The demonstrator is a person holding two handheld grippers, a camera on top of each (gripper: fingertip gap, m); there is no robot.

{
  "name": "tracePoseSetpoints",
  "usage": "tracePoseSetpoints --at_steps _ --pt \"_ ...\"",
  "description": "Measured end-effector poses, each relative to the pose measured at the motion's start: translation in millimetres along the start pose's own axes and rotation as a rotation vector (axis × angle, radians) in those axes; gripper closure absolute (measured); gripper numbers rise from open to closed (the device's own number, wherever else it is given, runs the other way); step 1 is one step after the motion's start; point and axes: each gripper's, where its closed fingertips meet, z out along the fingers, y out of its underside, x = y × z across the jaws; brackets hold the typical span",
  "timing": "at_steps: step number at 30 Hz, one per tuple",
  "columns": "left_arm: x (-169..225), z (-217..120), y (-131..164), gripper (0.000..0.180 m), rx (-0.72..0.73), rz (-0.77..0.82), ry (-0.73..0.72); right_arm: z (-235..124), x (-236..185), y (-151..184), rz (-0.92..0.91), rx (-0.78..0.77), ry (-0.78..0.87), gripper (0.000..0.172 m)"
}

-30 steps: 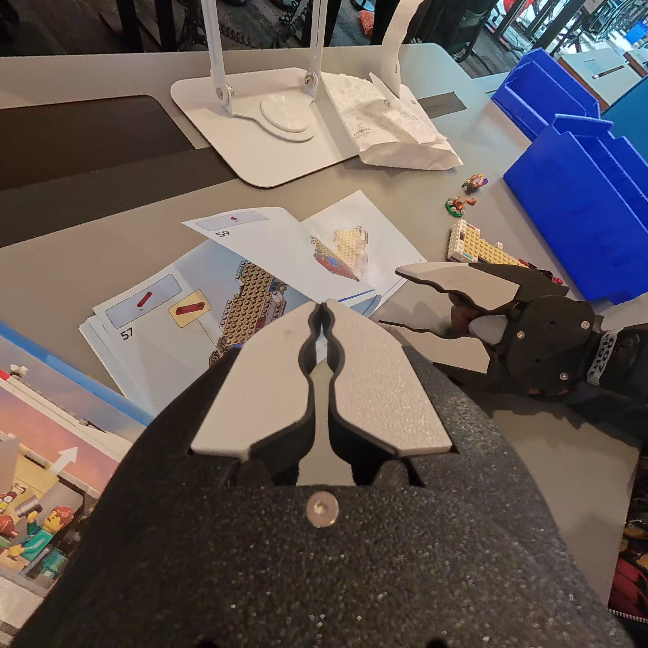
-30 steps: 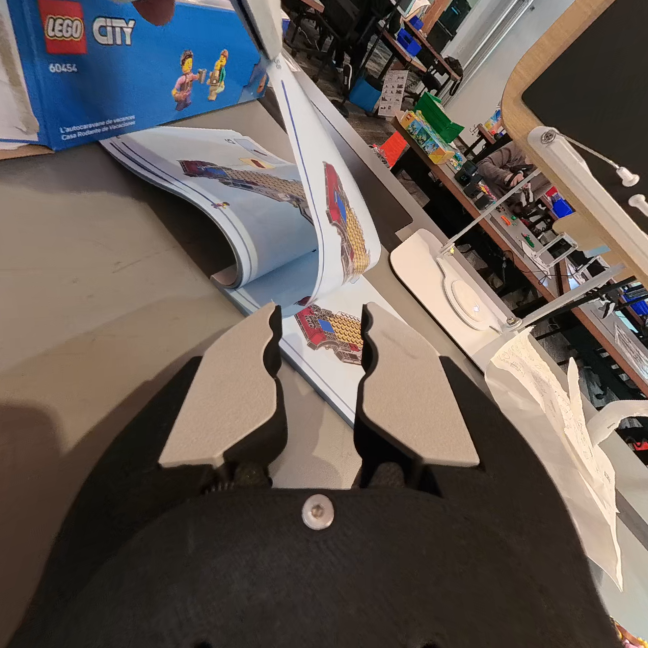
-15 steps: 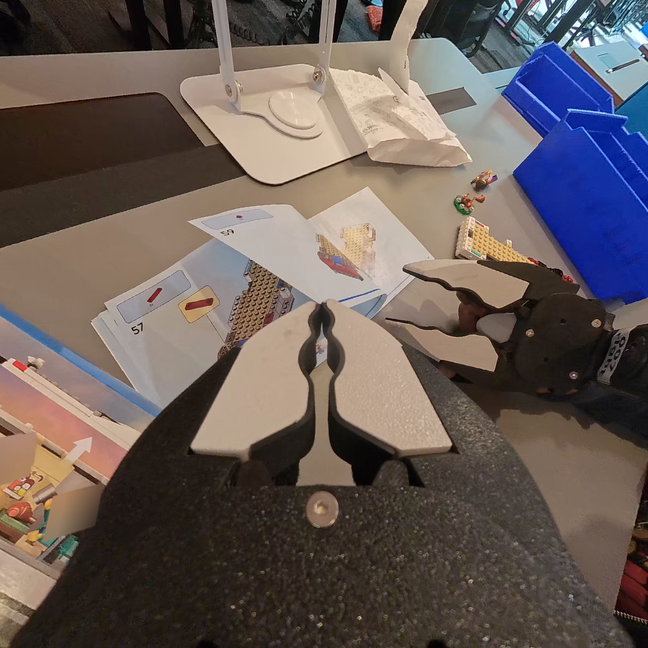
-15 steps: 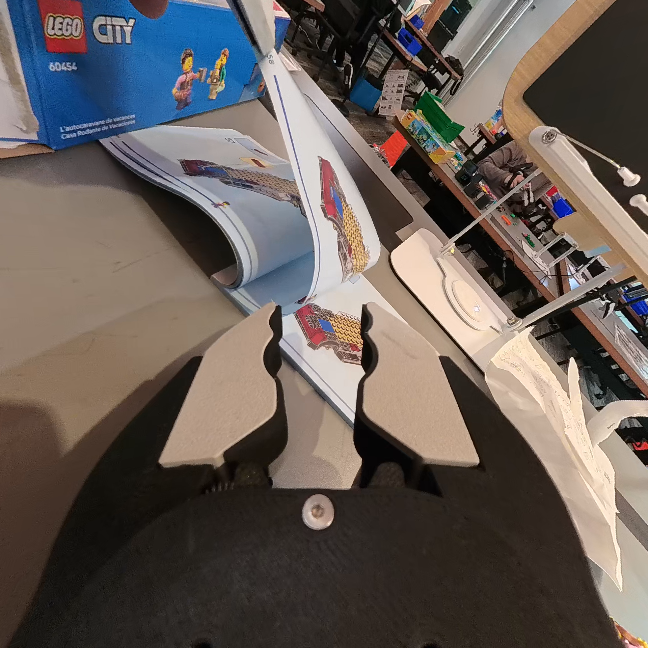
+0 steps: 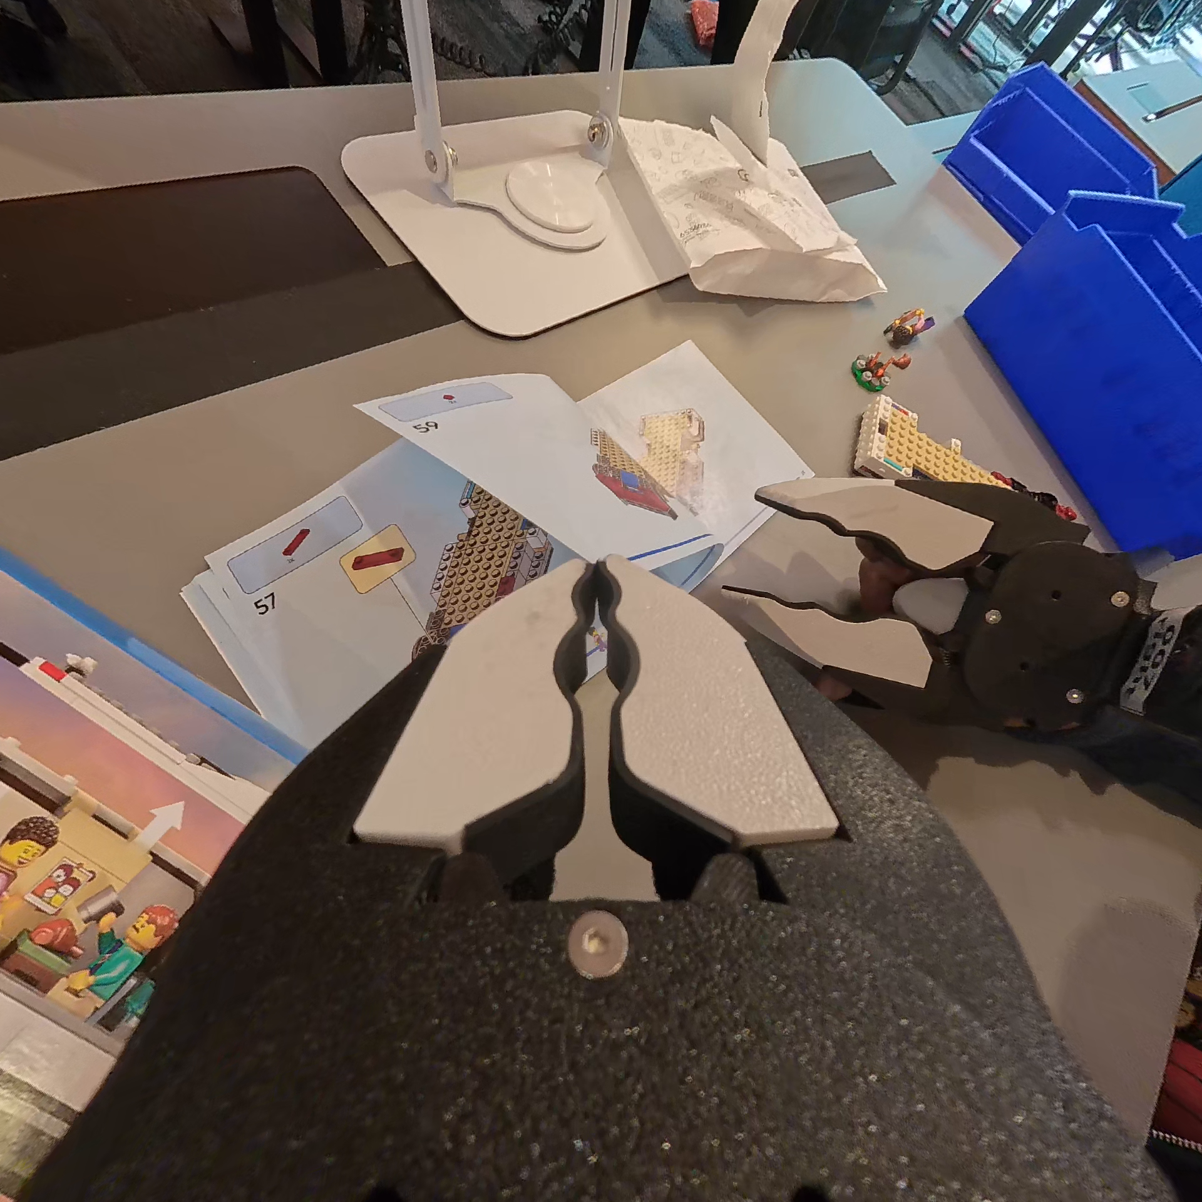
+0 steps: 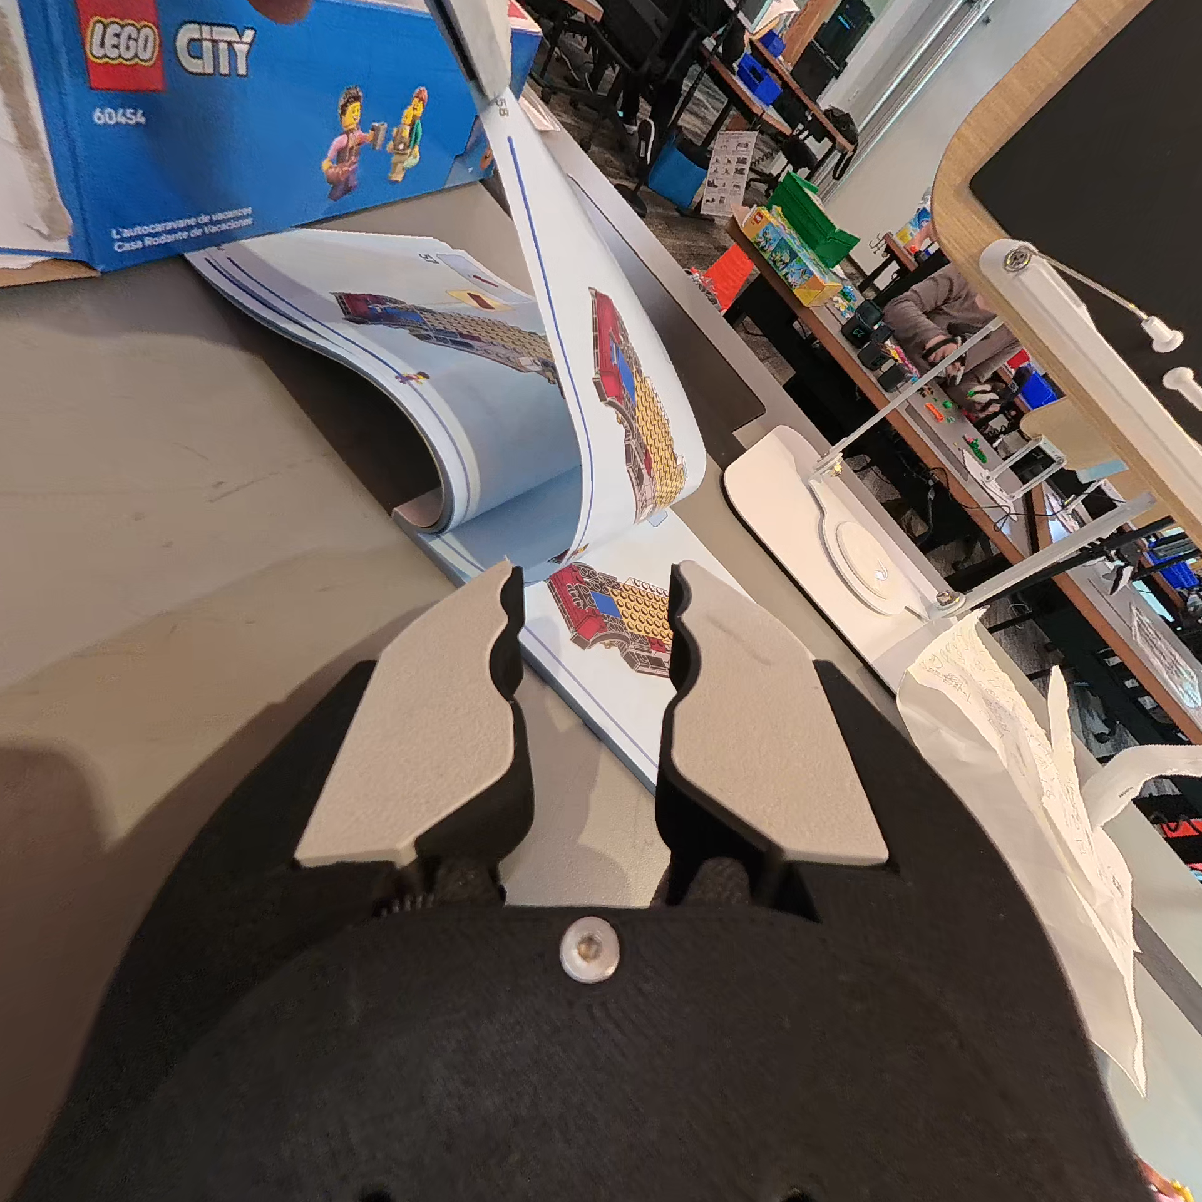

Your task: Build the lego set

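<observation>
An open instruction booklet point(image 5: 312, 585) lies on the grey table point(image 5: 130, 416). My left gripper point(image 5: 597, 567) is shut on the corner of one booklet page point(image 5: 520, 449) and holds it lifted off the rest. The right wrist view shows that gripper point(image 6: 478, 45) at the top, with the page point(image 6: 585, 325) hanging from it in a curve. My right gripper point(image 6: 593, 572) is open and empty, low over the table at the booklet's point(image 6: 605, 657) near edge. It also shows in the left wrist view point(image 5: 741, 543), just right of the booklet.
A blue toy box point(image 5: 97, 813) lies left of the booklet. A white lamp base point(image 5: 520, 260) and a white paper bag point(image 5: 748, 214) stand behind. Blue bins point(image 5: 1106, 358), a tan brick build point(image 5: 910, 449) and small brick figures point(image 5: 875, 371) are at the right. Tip to tip, the grippers are about 11 cm apart.
My left gripper has drawn the pinched page a little higher and back toward the box, so the page hangs straighter. The right gripper has stayed open in place.
</observation>
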Motion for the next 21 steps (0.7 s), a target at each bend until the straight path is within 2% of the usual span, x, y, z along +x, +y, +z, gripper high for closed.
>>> tracePoseSetpoints --at_steps 13,21 --pt "-2.3 -1.2 1.4 0.180 -0.006 0.002 -0.009 -0.3 -2.5 -0.9 0.001 0.007 -0.017 0.129" --pt "-12.0 -12.7 10.6 0.180 -0.080 0.064 -0.101 -1.2 -17.9 -6.1 0.054 0.027 -0.177 0.125"
